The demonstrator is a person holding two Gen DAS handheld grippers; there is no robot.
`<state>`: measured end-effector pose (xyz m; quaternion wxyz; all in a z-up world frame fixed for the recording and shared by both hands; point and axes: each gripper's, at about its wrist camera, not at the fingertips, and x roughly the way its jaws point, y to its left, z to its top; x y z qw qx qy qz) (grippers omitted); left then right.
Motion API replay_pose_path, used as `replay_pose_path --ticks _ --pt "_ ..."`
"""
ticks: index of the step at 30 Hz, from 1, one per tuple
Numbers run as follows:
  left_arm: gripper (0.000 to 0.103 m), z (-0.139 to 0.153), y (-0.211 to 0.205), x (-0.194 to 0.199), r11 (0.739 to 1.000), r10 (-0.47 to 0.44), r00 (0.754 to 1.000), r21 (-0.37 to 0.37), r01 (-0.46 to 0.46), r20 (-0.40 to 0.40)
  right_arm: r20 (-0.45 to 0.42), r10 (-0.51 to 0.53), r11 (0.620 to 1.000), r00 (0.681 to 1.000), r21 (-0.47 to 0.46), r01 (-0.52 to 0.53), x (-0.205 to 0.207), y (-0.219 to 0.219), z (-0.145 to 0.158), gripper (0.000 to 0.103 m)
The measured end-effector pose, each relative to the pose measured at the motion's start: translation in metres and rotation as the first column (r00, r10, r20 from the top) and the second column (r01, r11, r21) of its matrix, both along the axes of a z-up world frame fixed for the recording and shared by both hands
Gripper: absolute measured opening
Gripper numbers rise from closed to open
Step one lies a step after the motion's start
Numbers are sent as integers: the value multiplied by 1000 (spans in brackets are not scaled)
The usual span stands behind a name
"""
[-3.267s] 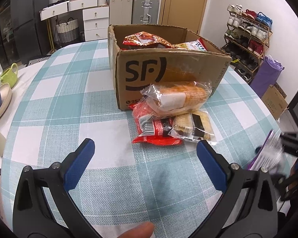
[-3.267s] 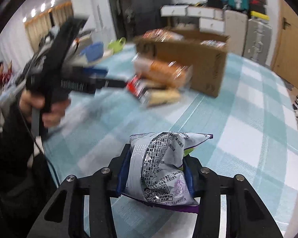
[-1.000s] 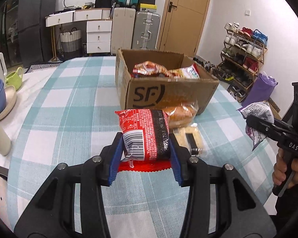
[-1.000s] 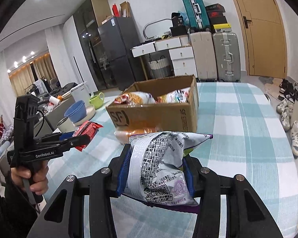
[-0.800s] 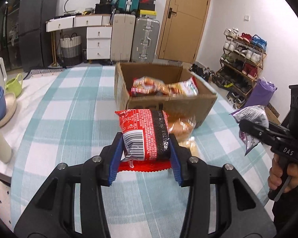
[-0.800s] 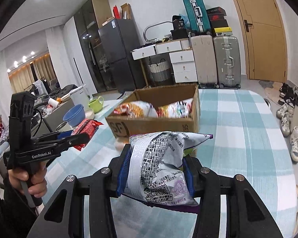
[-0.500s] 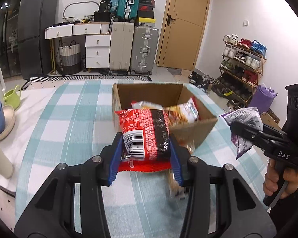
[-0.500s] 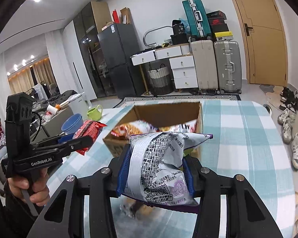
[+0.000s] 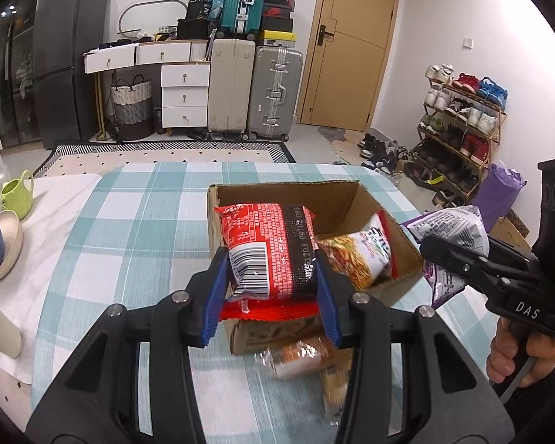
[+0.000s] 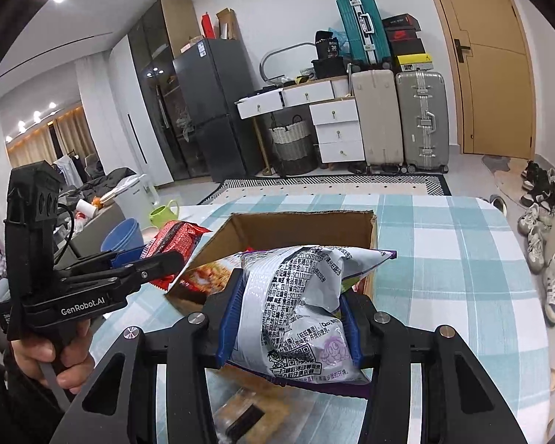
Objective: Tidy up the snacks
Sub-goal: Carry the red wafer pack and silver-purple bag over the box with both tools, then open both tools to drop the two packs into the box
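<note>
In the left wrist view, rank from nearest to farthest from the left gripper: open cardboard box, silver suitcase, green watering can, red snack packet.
1. Red snack packet, clamped in the left gripper.
2. Open cardboard box, just ahead.
3. Green watering can, table's far left.
4. Silver suitcase, by the back wall.

The right hand-held gripper [image 10: 290,318] clamps a silver-and-purple snack bag [image 10: 299,307] just before the open cardboard box [image 10: 307,225], while left of the box the left hand-held gripper [image 10: 155,259] grips a red packet [image 10: 175,238]
</note>
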<state>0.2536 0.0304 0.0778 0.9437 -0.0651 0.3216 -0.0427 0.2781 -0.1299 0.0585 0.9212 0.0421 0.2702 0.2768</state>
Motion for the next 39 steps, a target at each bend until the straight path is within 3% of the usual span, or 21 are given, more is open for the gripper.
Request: replay_pose_path --ticks 15,31,35,37,39 --pt "41 -18 -13 79 999 -15 999 46 17 -51 -26 -7 999 1000 -48 5 59 25 -14 46" --pt "41 -54 -18 129 995 -13 994 102 23 -105 -63 9 997 998 -75 -14 97 46 -30 47" --pt "41 -60 -15 135 996 -14 994 89 24 -112 -48 17 997 999 -78 -21 93 45 -26 53" --pt "41 -61 -14 136 996 -16 994 80 25 -112 -34 22 997 999 -72 -24 89 42 -22 64" --pt "42 -61 -13 134 997 -21 994 71 29 -111 -6 5 997 1000 -83 -6 82 39 -18 68"
